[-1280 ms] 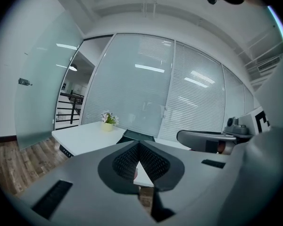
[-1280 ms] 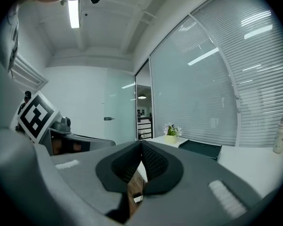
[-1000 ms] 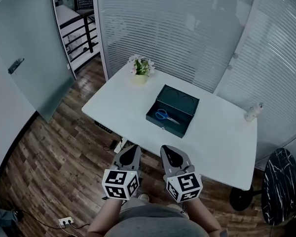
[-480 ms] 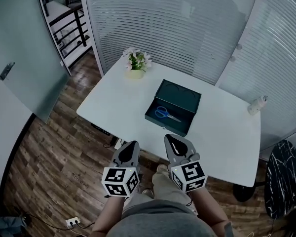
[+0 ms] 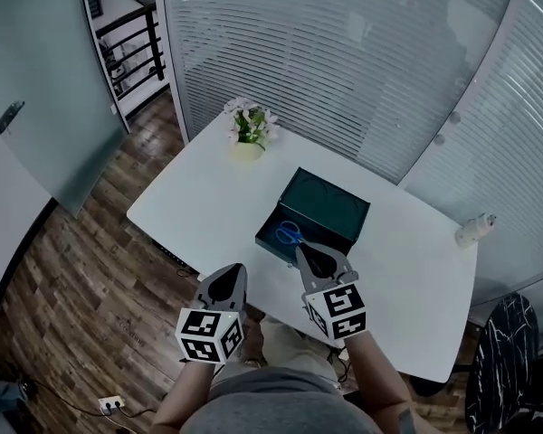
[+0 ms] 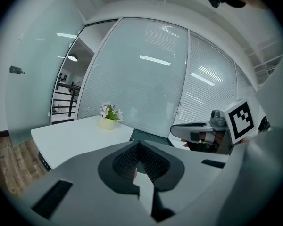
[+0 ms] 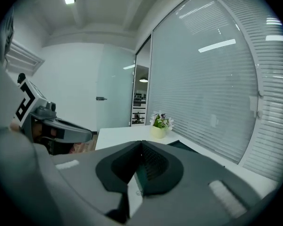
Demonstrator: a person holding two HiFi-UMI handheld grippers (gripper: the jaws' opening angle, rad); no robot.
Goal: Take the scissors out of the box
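you stand on a floor (image 5: 81, 269) of dark wood planks, with a wall (image 5: 326, 52) of frosted glass ribbed in fine level lines behind the table. the table (image 5: 190, 206) is a smooth white rectangle with rounded corners. at its right end, on the floor, is a round black stool (image 5: 507, 360) veined like marble.

near the table's middle lies the box (image 5: 330, 204), a dark green, flat rectangular case with its lid laid back open. your 2 grippers are grey, wedge-shaped and matte, each with a cube of black and white square markers. your left gripper (image 5: 236, 269) hangs over the table's near edge, apart from the box; its ribbed dark pads meet at the tip, with nothing between them. your right gripper (image 5: 301, 250) points at the box's near wall, its jaws closed together and empty too.

a pale round pot of small white flowers (image 5: 247, 138) stands at the far left corner. the scissors (image 5: 288, 233), with blue looped handles and thin metal blades, lie flat inside the box, just beside your right gripper's tip. a small white bottle-like thing (image 5: 475, 229) sits at the table's right edge.
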